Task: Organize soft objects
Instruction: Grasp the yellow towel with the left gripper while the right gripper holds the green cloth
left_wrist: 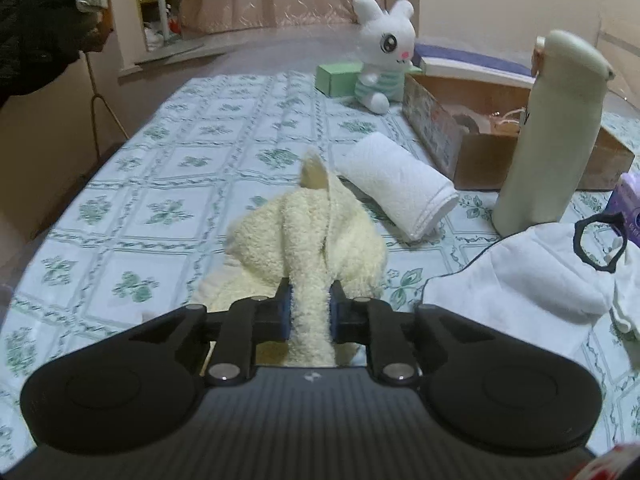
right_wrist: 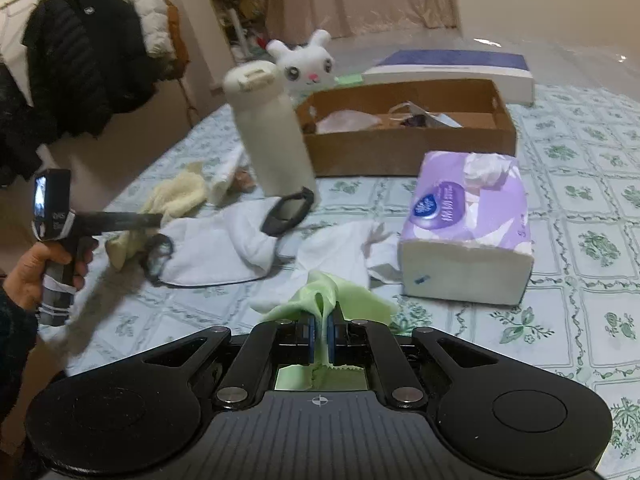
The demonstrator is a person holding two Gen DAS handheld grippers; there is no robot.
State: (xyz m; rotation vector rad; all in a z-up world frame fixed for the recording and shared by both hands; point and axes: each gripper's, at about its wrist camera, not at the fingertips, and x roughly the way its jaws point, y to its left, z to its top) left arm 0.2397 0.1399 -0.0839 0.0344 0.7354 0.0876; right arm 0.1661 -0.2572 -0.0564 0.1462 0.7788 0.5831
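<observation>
My left gripper (left_wrist: 311,309) is shut on a fold of a fluffy cream towel (left_wrist: 308,236), which bunches up on the flowered tablecloth (left_wrist: 160,184) just ahead of the fingers. The right wrist view shows the same cream towel (right_wrist: 176,200) at the left, with the left gripper (right_wrist: 132,220) in a person's hand. My right gripper (right_wrist: 320,334) is shut on a thin light green cloth (right_wrist: 332,296) that is lifted off the table. A rolled white towel (left_wrist: 396,188) lies beyond the cream one. A white cloth bag (right_wrist: 224,248) with black handles lies flat between the two grippers.
A white plush rabbit (left_wrist: 384,52) sits at the far end beside a green box (left_wrist: 338,78). An open cardboard box (right_wrist: 408,124), a tall cream bottle (right_wrist: 272,132), a purple tissue pack (right_wrist: 468,224) and crumpled white tissue (right_wrist: 360,248) crowd the right side. Dark jackets (right_wrist: 80,68) hang at the left.
</observation>
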